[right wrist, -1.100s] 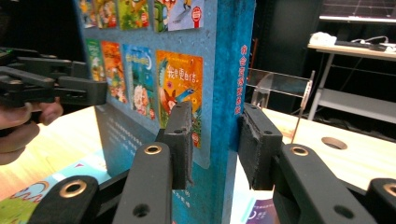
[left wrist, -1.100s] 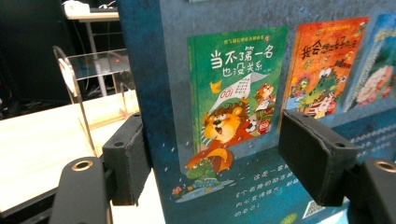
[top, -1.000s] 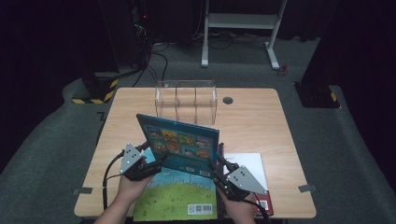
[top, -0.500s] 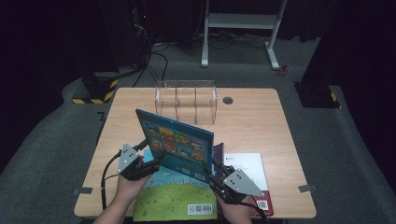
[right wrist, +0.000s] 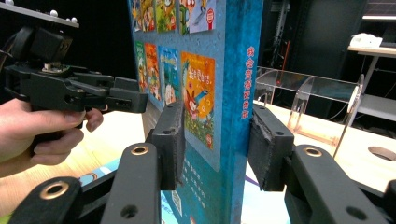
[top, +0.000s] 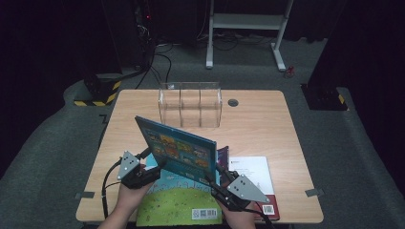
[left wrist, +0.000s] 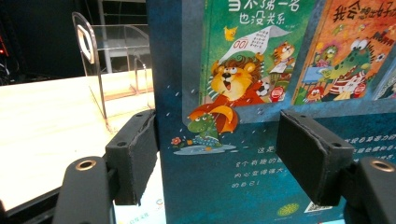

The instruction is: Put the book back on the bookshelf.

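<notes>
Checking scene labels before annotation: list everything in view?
table: 1, light wood, centre
rack: 1, clear, three compartments, far side of table
blue book: 1, tilted upright at the near edge
green book: 1, flat under the blue book
white book: 1, red strip at its near edge, flat, near right
dark red book: 1, an edge shows behind the blue book
hole: 1, grey, right of rack
tape: 2, grey, near table corners
stand: 1, white, on the floor beyond the table
left gripper: 1, black, open, at the blue book's left edge
right gripper: 1, black, pads on the blue book's spine, jaws just been opening
hands: 2, bottom edge
</notes>
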Demonstrator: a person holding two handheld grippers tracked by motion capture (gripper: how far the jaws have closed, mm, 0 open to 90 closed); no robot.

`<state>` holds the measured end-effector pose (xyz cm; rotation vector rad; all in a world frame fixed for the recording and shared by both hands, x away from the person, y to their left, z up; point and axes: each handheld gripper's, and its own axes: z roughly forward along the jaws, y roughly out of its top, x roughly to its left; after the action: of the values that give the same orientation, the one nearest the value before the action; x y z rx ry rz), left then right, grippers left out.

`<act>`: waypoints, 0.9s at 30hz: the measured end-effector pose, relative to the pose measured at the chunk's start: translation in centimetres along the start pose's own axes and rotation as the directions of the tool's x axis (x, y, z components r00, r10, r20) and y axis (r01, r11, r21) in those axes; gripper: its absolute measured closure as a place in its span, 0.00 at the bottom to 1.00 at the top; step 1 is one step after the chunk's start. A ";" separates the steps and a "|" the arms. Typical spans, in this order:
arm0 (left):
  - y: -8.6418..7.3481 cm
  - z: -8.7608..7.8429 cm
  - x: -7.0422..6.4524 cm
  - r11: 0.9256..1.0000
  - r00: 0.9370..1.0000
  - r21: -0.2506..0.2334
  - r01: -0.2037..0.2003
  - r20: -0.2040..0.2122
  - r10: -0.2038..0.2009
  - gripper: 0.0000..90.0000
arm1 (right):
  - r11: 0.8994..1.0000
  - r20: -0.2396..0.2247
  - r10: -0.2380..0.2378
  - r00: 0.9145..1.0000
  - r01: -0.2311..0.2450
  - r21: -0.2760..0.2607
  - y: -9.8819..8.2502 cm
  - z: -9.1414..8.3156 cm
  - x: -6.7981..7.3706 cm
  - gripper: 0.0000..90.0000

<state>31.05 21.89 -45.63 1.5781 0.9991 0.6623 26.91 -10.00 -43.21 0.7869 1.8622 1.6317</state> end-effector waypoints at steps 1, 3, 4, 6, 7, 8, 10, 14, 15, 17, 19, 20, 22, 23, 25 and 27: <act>0.0 0.0 0.0 1.000 1.000 0.000 0.001 0.001 -0.001 0.33 | 1.000 0.000 0.000 1.000 0.000 0.000 0.0 0.0 0.0 0.66; 0.0 0.0 0.0 1.000 1.000 -0.001 0.000 0.003 0.000 0.33 | 1.000 0.000 -0.006 1.000 0.006 0.000 -0.1 0.1 0.0 0.65; 0.0 0.0 0.0 1.000 1.000 -0.001 0.000 0.003 0.000 0.33 | 1.000 0.000 -0.006 1.000 0.006 0.000 -0.1 0.1 0.0 0.65; 0.0 0.0 0.1 1.000 1.000 0.000 0.001 0.005 -0.001 0.33 | 1.000 -0.008 -0.002 1.000 0.002 0.004 -0.2 0.3 0.0 0.63; 0.0 0.0 0.0 1.000 1.000 0.000 0.002 0.005 -0.002 0.32 | 1.000 -0.010 0.000 1.000 0.000 0.009 -0.2 0.4 0.0 0.62; 0.0 0.0 0.0 1.000 1.000 0.000 0.002 0.005 -0.002 0.32 | 1.000 -0.012 0.001 1.000 0.000 0.015 -0.3 0.5 0.0 0.61; -0.1 0.1 -0.1 1.000 1.000 0.002 0.001 0.003 -0.001 0.31 | 1.000 -0.014 0.003 1.000 -0.003 0.021 -0.4 0.6 0.0 0.61; -0.2 0.0 -0.1 1.000 1.000 0.004 0.001 0.005 -0.001 0.31 | 0.998 -0.031 0.007 0.999 -0.005 0.065 -0.9 1.6 -0.1 0.62; -0.2 0.0 0.0 1.000 1.000 0.005 0.004 0.006 -0.004 0.31 | 0.998 -0.031 0.007 0.999 -0.005 0.065 -0.9 1.6 -0.1 0.62; -0.1 0.1 -0.1 1.000 1.000 0.008 0.003 0.001 -0.003 0.31 | 0.996 -0.025 0.005 1.000 -0.003 0.086 -1.1 2.0 0.0 0.63; -0.1 0.2 -0.1 1.000 1.000 0.010 -0.005 -0.007 0.005 0.32 | 0.995 -0.021 0.032 0.999 -0.030 0.095 -1.3 2.1 -0.4 0.66; 0.0 0.3 -0.2 1.000 1.000 0.013 -0.013 -0.014 0.013 0.34 | 0.994 -0.018 0.042 0.999 -0.040 0.099 -1.5 2.1 -0.5 0.66; -0.1 0.4 -0.2 1.000 1.000 0.012 -0.022 -0.021 0.023 0.34 | 0.994 -0.015 0.037 0.999 -0.035 0.103 -1.6 2.0 -0.5 0.67; -0.1 0.4 -0.1 1.000 0.999 0.015 -0.027 -0.025 0.027 0.34 | 0.994 -0.013 0.027 1.000 -0.026 0.103 -1.7 2.0 -0.5 0.69; -0.3 0.5 -0.1 1.000 0.999 0.018 -0.022 -0.031 0.022 0.36 | 0.994 -0.021 0.010 1.000 -0.008 0.105 -2.0 1.7 -0.4 0.77; -0.4 0.7 -0.2 0.999 0.998 0.029 -0.027 -0.049 0.029 0.37 | 0.994 -0.038 -0.021 0.999 0.025 0.102 -2.1 1.6 -0.2 0.80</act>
<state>31.45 21.37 -46.20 1.6102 1.0285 0.7119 28.04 -9.25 -45.50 0.7800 1.9867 1.5569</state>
